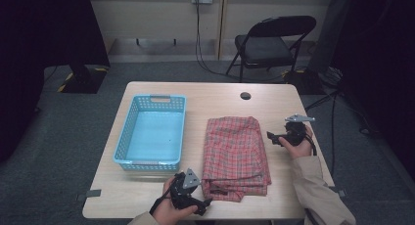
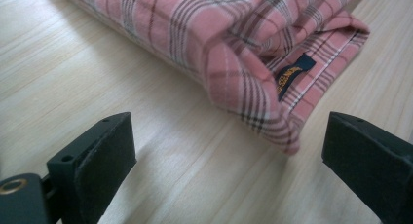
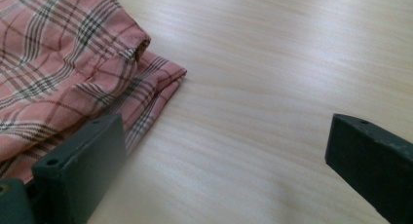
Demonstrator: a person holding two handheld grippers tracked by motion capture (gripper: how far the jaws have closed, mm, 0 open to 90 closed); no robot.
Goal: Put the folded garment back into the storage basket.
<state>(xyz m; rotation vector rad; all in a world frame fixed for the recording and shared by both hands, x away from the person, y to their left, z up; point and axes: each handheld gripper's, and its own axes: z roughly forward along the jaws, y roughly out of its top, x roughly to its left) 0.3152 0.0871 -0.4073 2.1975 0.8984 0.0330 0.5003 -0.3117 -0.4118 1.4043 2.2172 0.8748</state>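
A folded red plaid shirt (image 1: 236, 156) lies in the middle of the wooden table (image 1: 215, 95). A light blue plastic basket (image 1: 152, 132) stands to its left with nothing inside. My left gripper (image 1: 204, 205) is at the table's front edge, open, jaws pointing at the shirt's near left corner (image 2: 253, 95), where a dark label (image 2: 292, 73) shows. My right gripper (image 1: 272, 138) is open just beside the shirt's right edge (image 3: 146, 95). Nothing sits between either pair of jaws.
A round cable hole (image 1: 245, 96) is in the table's far side. A black folding chair (image 1: 269, 41) stands behind the table. Bare wood (image 3: 272, 87) lies to the right of the shirt.
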